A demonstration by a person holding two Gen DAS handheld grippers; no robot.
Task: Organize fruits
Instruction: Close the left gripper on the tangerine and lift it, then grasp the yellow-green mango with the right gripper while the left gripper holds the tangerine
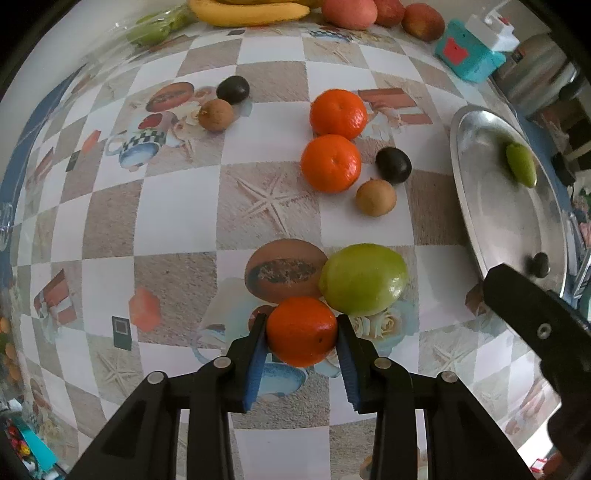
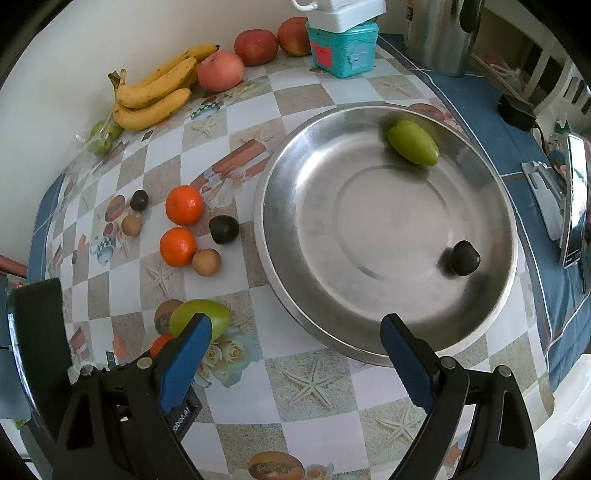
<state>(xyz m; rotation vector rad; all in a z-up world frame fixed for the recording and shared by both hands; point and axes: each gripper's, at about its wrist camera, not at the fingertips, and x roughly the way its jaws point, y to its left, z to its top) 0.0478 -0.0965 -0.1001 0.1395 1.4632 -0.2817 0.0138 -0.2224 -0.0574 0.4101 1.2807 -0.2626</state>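
My left gripper [image 1: 301, 330] is shut on an orange tangerine [image 1: 302, 331], its blue pads pressing both sides. A green fruit [image 1: 364, 279] lies right beside it on the patterned tablecloth. Two more tangerines [image 1: 330, 163], two dark plums [image 1: 393, 164] and two brown round fruits [image 1: 376, 197] lie farther off. The steel bowl [image 2: 314, 258] holds a green fruit [image 2: 413, 142] and a dark plum [image 2: 465, 257]. My right gripper [image 2: 295, 332] hangs open and empty over the bowl's near rim. The held tangerine [image 2: 159, 345] peeks out behind its left finger.
Bananas [image 2: 155, 98], apples [image 2: 220, 70] and bagged green fruit [image 2: 101, 138] line the far wall. A teal box [image 2: 343, 46] and a metal kettle [image 2: 439, 33] stand behind the bowl. A phone on a stand [image 2: 569, 199] sits at the right, on blue cloth.
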